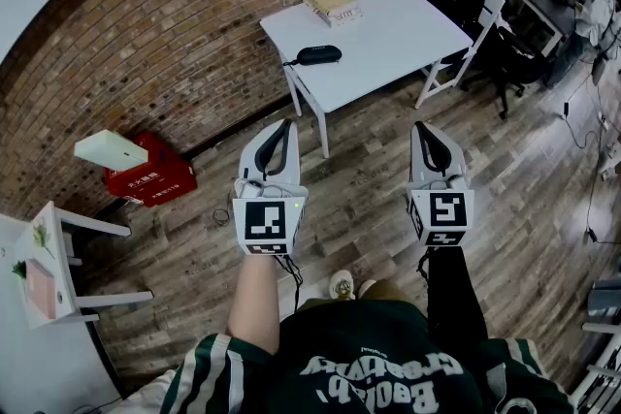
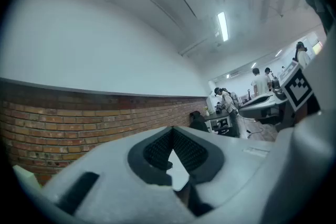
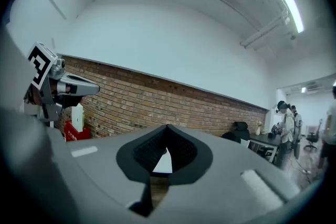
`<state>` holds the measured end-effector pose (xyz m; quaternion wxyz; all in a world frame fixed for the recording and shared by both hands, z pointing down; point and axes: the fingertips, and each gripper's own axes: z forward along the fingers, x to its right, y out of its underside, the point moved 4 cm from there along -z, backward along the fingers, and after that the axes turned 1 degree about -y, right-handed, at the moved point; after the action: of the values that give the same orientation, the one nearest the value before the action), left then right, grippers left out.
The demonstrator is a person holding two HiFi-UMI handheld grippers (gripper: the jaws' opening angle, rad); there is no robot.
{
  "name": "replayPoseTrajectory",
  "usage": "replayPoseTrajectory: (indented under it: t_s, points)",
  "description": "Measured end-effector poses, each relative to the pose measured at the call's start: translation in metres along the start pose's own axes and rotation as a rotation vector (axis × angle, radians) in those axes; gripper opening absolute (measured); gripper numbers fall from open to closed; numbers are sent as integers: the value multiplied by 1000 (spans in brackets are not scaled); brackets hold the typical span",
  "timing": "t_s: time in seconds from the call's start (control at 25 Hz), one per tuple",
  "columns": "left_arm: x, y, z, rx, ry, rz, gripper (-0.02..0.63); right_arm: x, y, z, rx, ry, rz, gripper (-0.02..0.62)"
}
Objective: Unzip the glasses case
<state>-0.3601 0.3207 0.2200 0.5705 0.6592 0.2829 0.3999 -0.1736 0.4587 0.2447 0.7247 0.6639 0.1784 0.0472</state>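
Fingers [image 1: 275, 144] well short of glasses case [image 1: 319, 54]

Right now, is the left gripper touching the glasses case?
Apart. In the head view the left gripper hangs over the floor, short of the white table, while the glasses case lies on that table.

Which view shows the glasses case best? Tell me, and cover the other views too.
The head view: the black glasses case lies whole, in plain sight, near the edge of the white table. Both gripper views look level over their own jaws; only a sliver of white shows there, and the case cannot be made out.
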Motion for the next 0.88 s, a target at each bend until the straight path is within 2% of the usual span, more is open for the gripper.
replayPoseTrajectory:
  t_s: [0.44,0.64,0.68,0.72,0.76,0.88]
  points:
    - [5,2,-13,-3,-7,-10,0,-7,-3,-7,22,-32,9,11]
    - [4,3,-18,13,-35,-23,2,-9,-4,-10,62,-54,58,14]
    - [4,2,-20,19,-36,-23,11,-9,-4,-11,62,-59,61,39]
    - [5,1,-21,27,-32,-22,38,-10,-4,-11,62,-63,63,101]
    - [6,-1,-21,37,-25,-21,64,-12,-5,-11,63,-66,65,122]
    - [9,-2,-23,64,6,-24,113,-16,-1,-12,62,-68,73,127]
